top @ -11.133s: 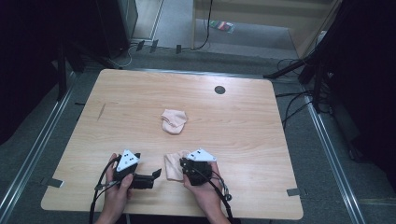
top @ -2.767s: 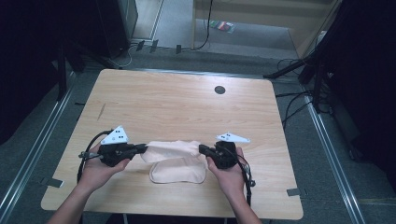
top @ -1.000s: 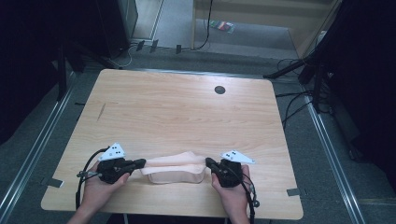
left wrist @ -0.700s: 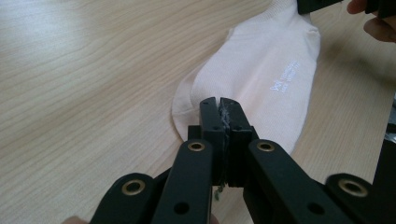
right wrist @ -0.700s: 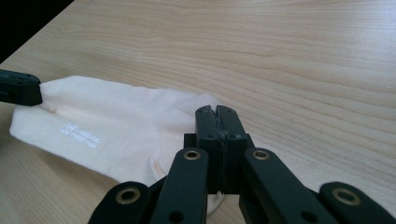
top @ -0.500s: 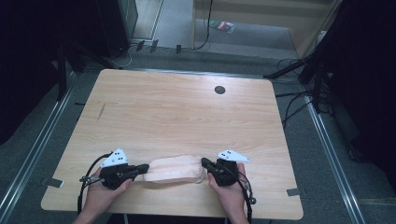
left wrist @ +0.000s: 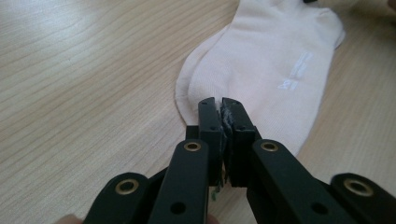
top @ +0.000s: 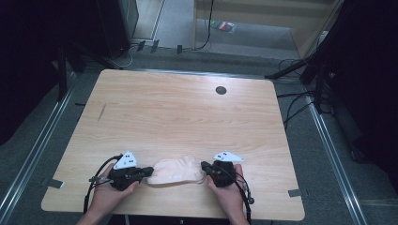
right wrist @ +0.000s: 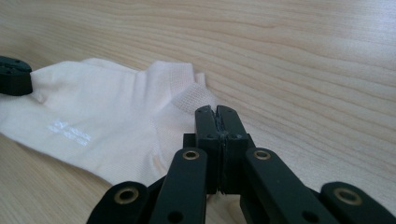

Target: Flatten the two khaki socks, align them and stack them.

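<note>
Now that both hands have sunk, left gripper (top: 149, 171) and right gripper (top: 204, 166), jaws pinching the sock (top: 176, 169), rest it on the surface (top: 187, 112), ready for release.

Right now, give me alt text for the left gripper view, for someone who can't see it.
Two black jaws of the left gripper are shut on the edge of a pale pink sock lying flat on a light wooden table. Small white lettering marks the sock.

Light wooden table (top: 178, 112), dark round grommet (top: 220, 90) near far edge; pale sock (top: 174, 170) flat near front edge
</note>
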Tool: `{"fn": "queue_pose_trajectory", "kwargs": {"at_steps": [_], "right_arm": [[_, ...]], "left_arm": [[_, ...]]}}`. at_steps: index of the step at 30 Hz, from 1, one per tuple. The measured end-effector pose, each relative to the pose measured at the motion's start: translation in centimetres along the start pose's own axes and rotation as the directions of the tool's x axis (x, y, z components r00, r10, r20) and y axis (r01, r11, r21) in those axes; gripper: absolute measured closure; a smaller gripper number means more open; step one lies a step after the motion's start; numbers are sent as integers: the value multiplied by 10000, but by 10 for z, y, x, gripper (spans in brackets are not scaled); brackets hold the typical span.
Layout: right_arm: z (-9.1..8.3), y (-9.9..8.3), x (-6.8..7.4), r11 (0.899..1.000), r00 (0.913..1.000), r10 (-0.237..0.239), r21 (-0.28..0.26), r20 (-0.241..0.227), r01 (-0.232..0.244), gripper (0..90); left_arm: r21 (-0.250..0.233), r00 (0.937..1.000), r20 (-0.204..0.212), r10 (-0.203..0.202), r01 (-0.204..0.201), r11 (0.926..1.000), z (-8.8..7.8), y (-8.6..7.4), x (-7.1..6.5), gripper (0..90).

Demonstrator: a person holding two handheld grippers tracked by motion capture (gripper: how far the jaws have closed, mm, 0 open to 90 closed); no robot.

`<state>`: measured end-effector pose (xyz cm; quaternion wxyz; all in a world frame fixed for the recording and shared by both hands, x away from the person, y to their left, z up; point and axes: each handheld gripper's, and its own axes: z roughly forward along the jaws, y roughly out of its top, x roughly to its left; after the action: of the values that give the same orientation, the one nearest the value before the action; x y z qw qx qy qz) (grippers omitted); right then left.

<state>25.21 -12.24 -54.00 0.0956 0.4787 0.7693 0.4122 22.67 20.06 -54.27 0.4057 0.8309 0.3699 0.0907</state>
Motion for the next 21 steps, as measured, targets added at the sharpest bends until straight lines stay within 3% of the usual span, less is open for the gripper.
{"fn": "queue_pose_trajectory", "kwargs": {"at_steps": [12,15,17,19,21], "right_arm": [[2,-6,-1,9999,10000,-1,105,79,0,864],[0,-6,-2,9996,9997,94,-248,-233,-100,672],[-2,-7,-2,9983,9996,-94,-584,-272,78,523],[-5,-6,-3,9967,9995,-104,-811,-315,78,455],[-7,-6,-6,9936,9987,-178,-1122,-487,122,377]], "left_arm": [[-76,9989,-473,-39,36,10000,5,-1,1,826],[-635,9988,-407,-268,242,9977,2,-2,2,676],[-925,9987,184,-483,498,9945,0,-2,5,582],[-1058,9960,496,-743,792,9912,-2,-1,6,463],[-1131,9962,220,-848,868,9898,-3,-1,6,297]]}}
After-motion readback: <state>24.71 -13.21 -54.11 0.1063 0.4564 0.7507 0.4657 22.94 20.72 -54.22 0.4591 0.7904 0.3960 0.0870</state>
